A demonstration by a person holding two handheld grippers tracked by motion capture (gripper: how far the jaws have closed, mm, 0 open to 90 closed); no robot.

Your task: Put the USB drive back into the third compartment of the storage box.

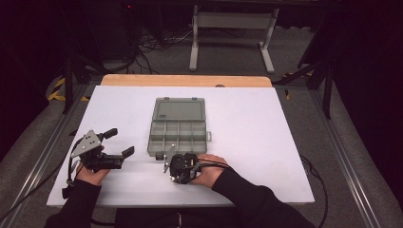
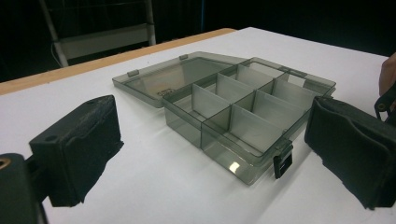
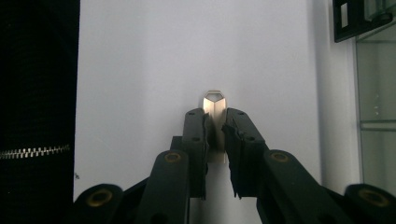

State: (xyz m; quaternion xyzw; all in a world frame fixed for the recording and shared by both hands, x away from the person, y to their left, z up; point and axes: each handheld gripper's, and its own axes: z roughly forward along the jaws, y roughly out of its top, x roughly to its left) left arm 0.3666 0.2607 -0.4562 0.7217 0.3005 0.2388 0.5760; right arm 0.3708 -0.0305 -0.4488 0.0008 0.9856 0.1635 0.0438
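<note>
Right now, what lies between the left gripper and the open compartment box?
Bare white table: in the left gripper view, nothing sits between the left gripper and the compartment box.

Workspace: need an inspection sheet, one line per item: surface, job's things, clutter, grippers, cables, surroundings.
Surface: white board on a wooden table, flat and bare around the work.
Job's things: grey compartment box, lid open and lying flat behind it, compartments look empty; small metal piece on the board beside the box.
Clutter: nothing seen.
Grippers: left gripper open, nothing between its jaws, aimed at the box; right gripper closed on the metal piece, near the box's front edge.
Cables: one trails from each gripper; loose bundle on the floor behind the table.
Surroundings: dark room, grey stand behind the table.
</note>
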